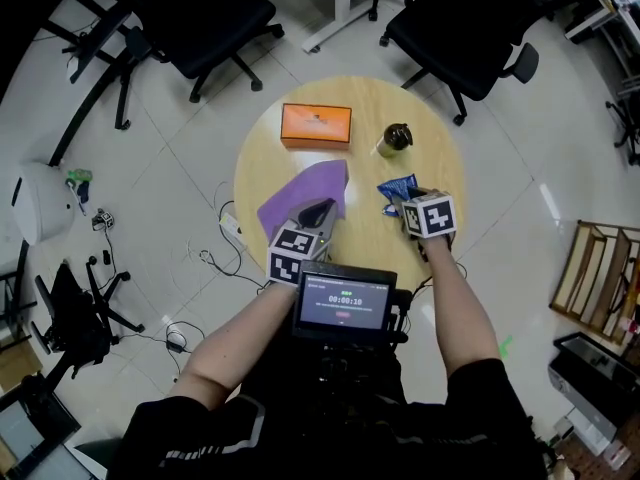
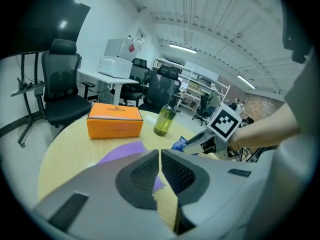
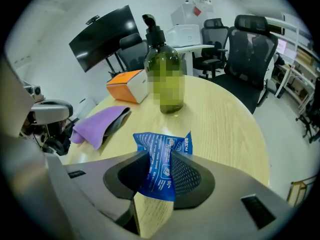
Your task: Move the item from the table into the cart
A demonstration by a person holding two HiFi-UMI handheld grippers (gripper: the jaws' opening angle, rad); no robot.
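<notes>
Pinching the blue packet [image 3: 162,154], my right claw [image 3: 159,164] has both pads pressed against its crumpled sides, and the packet's top pokes up past the jaws. From the head view the packet [image 1: 397,188] sits over the right part of the round bench [image 1: 330,90], on my side of the green pump bottle [image 1: 394,139] and just ahead of the right claw [image 1: 404,204]. I cannot tell whether it is resting on the wood or already lifted clear of it.

My left claw [image 2: 160,170] has its jaws pressed together with only a thin slit between the pads and nothing caught there. Its tips lie over the purple cloth [image 1: 300,193], which is spread across the middle of the bench. An orange box [image 1: 316,125] stands at the far side, left of the bottle and well apart from the packet.
</notes>
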